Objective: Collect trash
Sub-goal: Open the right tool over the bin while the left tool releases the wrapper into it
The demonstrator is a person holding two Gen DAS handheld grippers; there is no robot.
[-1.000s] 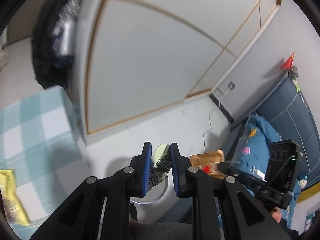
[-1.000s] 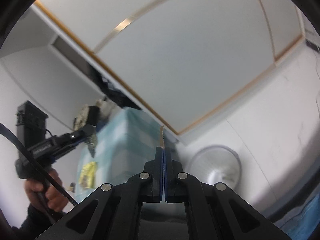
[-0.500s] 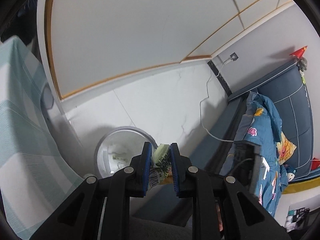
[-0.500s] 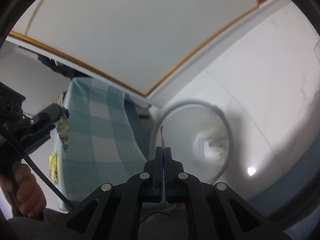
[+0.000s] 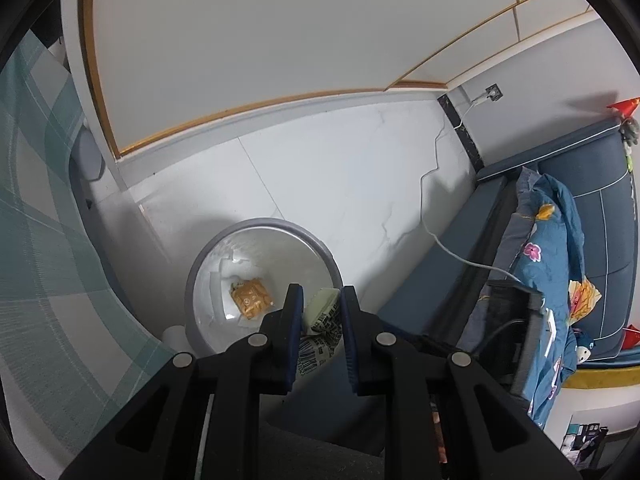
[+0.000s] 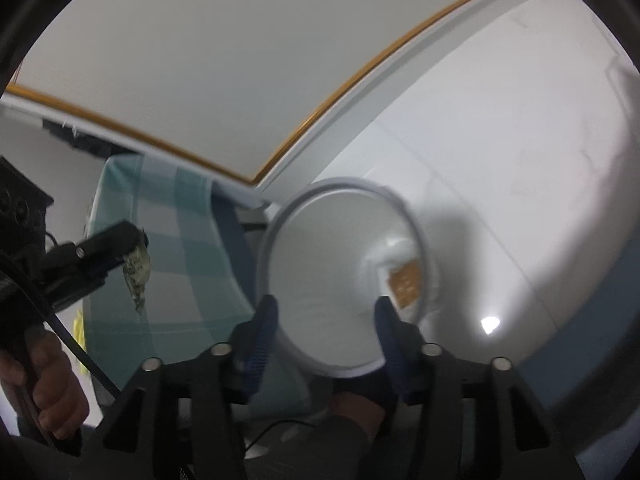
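My left gripper (image 5: 319, 300) is shut on a pale green wrapper with a barcode (image 5: 320, 322), held just above the rim of a round grey trash bin (image 5: 280, 227) on the white floor. An orange wrapper (image 5: 250, 299) lies at the bin's bottom. In the right wrist view my right gripper (image 6: 326, 314) is open and empty over the same bin (image 6: 344, 184), with the orange wrapper (image 6: 407, 283) inside. The left gripper with its green wrapper (image 6: 138, 270) shows at the left there.
A table with a teal checked cloth (image 5: 36, 216) stands left of the bin; a yellow wrapper (image 6: 80, 328) lies on it. A blue sofa with a floral blanket (image 5: 552, 264) is to the right. A white cable (image 5: 440, 240) runs across the floor.
My right gripper has opened and the orange wrapper it held now lies in the bin. My left gripper has swung down over the bin with the green wrapper.
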